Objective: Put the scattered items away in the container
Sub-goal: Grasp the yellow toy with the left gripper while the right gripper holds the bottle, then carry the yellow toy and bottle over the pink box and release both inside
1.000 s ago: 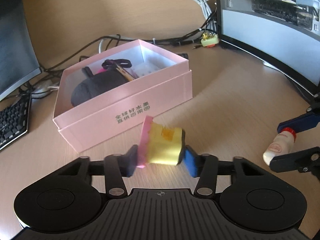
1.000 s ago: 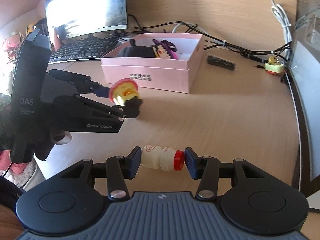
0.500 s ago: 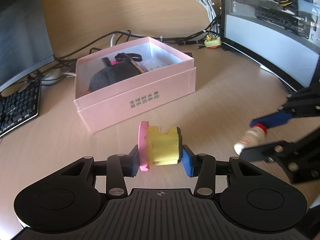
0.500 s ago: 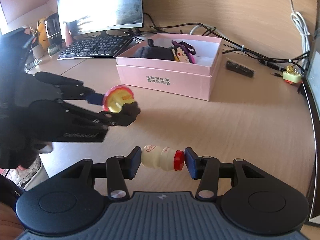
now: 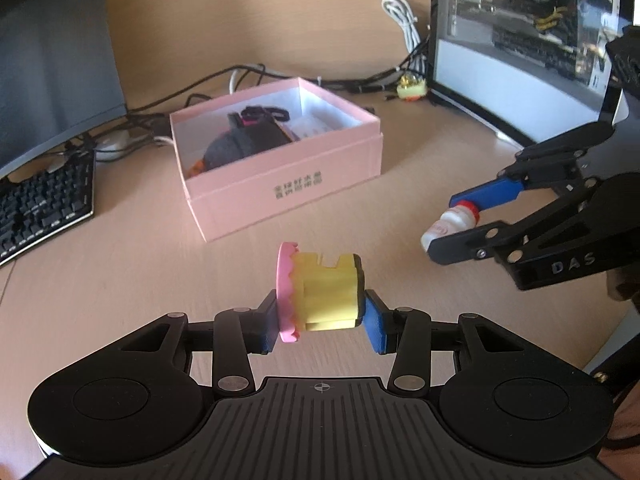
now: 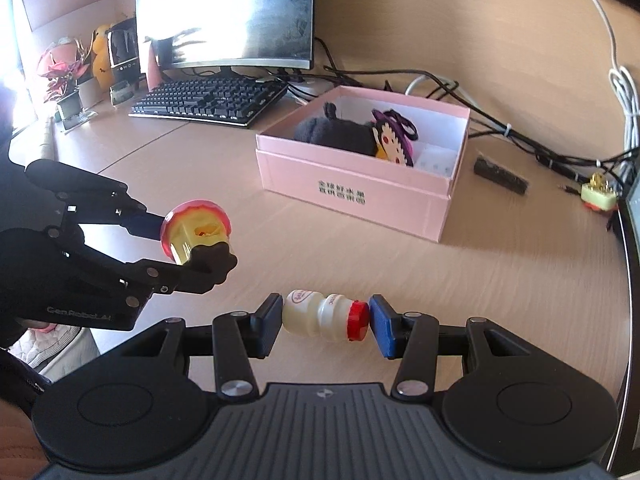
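Observation:
My left gripper [image 5: 322,318] is shut on a yellow toy with a pink scalloped rim [image 5: 320,296], held above the desk in front of the pink box [image 5: 296,188]. It also shows in the right wrist view [image 6: 196,234]. My right gripper [image 6: 325,322] is shut on a small white bottle with a red cap [image 6: 324,316], held sideways above the desk. The bottle shows in the left wrist view [image 5: 450,222] to the right of the box. The open box [image 6: 352,188] holds a dark plush and a purple doll [image 6: 394,138].
A black keyboard [image 6: 212,100] and a monitor [image 6: 224,12] stand left of the box. Cables [image 6: 520,136], a black stick [image 6: 500,176] and a small yellow-green toy [image 6: 598,196] lie behind and right of it. A PC case [image 5: 532,28] stands at the right.
Both grippers have risen and drawn back from the box with their items held. In the left wrist view the right gripper with the bottle has come further into sight.

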A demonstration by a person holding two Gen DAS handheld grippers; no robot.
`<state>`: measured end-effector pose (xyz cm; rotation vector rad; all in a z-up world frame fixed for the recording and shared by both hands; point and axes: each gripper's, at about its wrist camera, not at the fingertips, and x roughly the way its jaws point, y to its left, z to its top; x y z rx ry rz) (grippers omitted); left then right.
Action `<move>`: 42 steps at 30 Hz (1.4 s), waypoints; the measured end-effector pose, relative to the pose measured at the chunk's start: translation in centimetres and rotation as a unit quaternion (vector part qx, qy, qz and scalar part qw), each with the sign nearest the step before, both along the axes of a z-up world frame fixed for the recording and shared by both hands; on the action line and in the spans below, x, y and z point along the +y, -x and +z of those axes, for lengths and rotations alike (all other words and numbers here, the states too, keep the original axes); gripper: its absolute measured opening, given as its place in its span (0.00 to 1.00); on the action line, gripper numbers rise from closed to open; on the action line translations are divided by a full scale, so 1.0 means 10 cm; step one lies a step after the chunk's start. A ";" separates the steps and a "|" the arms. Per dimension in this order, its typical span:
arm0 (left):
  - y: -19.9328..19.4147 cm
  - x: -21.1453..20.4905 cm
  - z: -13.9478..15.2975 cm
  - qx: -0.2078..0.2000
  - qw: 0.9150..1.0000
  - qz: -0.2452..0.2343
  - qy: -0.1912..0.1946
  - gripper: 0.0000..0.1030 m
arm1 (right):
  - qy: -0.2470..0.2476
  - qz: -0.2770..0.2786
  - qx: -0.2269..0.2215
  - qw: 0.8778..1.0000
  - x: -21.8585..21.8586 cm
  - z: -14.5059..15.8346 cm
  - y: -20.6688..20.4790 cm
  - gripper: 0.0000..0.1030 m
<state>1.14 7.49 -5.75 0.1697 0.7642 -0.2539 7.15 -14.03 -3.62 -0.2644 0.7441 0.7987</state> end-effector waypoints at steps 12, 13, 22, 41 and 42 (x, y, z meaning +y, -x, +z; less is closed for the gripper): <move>-0.32 0.13 0.36 -0.060 0.998 -0.002 0.020 0.46 | -0.012 -0.005 -0.050 0.999 0.06 0.32 -0.09 0.46; -0.38 0.14 0.42 -0.068 0.997 -0.002 0.022 0.46 | -0.016 -0.009 -0.058 0.998 0.06 0.37 -0.11 0.46; -1.30 0.22 0.97 -0.118 0.991 -0.016 0.059 0.46 | -0.047 -0.045 -0.127 0.990 0.27 0.71 -0.56 0.46; -2.36 0.48 0.63 -0.040 0.997 -0.027 0.052 0.92 | -0.047 -0.160 -0.053 0.985 0.24 0.25 -1.66 0.63; -2.31 0.46 0.60 -0.038 0.998 -0.026 0.050 0.93 | -0.051 -0.180 -0.050 0.981 0.17 0.23 -1.76 0.63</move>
